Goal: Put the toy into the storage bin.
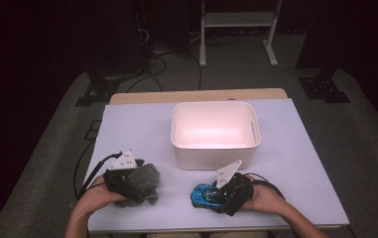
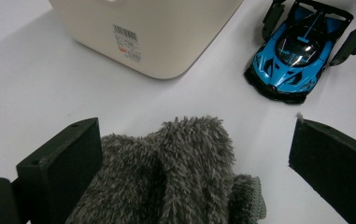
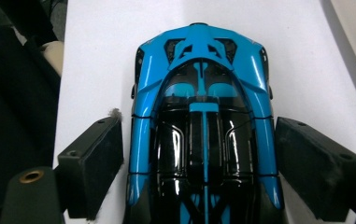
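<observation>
We have the blue toy car (image 3: 203, 135) on the table's near edge, straddled by our right gripper (image 1: 215, 194), jaws wide and not yet clamped. Left of it, the grey fuzzy cloth (image 2: 175, 182) sits between our left gripper's (image 1: 136, 184) equally spread jaws. Behind both, the white bin (image 1: 215, 148) holds nothing (so we judge the packing barely begun, both lifts remaining)

Fluffy grey cloth (image 2: 175, 172), glossy blue toy car (image 3: 203, 135), smooth matt plastic bin (image 1: 215, 148).
</observation>
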Demonstrator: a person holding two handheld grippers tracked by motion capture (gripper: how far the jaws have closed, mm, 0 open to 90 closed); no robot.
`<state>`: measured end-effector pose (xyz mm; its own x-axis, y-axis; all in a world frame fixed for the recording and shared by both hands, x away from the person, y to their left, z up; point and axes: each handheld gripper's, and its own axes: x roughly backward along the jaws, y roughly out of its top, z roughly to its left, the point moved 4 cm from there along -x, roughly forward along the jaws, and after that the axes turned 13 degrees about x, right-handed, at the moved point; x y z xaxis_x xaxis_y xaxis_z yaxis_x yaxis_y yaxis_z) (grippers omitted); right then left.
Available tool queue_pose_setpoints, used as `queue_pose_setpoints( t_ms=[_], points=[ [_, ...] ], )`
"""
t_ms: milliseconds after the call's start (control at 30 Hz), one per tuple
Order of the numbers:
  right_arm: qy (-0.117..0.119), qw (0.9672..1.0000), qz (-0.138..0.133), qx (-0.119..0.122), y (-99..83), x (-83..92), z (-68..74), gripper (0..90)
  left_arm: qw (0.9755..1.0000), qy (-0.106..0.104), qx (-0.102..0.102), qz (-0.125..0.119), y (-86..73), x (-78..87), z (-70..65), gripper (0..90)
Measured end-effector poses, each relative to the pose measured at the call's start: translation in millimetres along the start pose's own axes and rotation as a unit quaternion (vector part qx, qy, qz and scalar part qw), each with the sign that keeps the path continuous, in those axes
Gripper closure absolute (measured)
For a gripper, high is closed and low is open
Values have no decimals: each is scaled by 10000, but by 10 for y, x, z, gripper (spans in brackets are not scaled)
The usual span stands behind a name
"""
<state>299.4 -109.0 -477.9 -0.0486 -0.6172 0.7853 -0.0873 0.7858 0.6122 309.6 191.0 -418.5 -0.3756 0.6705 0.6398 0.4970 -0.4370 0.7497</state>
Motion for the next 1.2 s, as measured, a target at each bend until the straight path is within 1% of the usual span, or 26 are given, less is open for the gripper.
queue_pose_setpoints(
  t_ms=[233,367,400,467,600,733,967,1200],
  points=[
    [-40,10000,15,-42,-28,-36,9,145,10000,-9,4,7,-3,-4,2,24],
    [-150,9999,9,33,-37,-48,30,145,10000,-20,14,16,-7,-14,0,24],
    [-191,9998,6,101,-41,-52,37,144,10000,-23,5,24,-7,-14,-1,24],
    [-212,9997,-42,72,-49,-52,41,144,10000,-26,13,16,-6,-15,-4,24],
    [-250,9996,-137,89,-66,-55,45,143,10000,-25,13,16,-7,-16,-4,24],
    [-258,9995,-163,77,-73,-53,50,141,10000,-24,23,31,-10,-24,-2,24],
    [-269,9995,-116,67,-64,-56,50,141,10000,-13,20,17,-9,-18,2,24],
    [-226,9997,46,88,-37,-54,41,155,10000,-21,18,11,-9,-16,-2,24]
  ],
)
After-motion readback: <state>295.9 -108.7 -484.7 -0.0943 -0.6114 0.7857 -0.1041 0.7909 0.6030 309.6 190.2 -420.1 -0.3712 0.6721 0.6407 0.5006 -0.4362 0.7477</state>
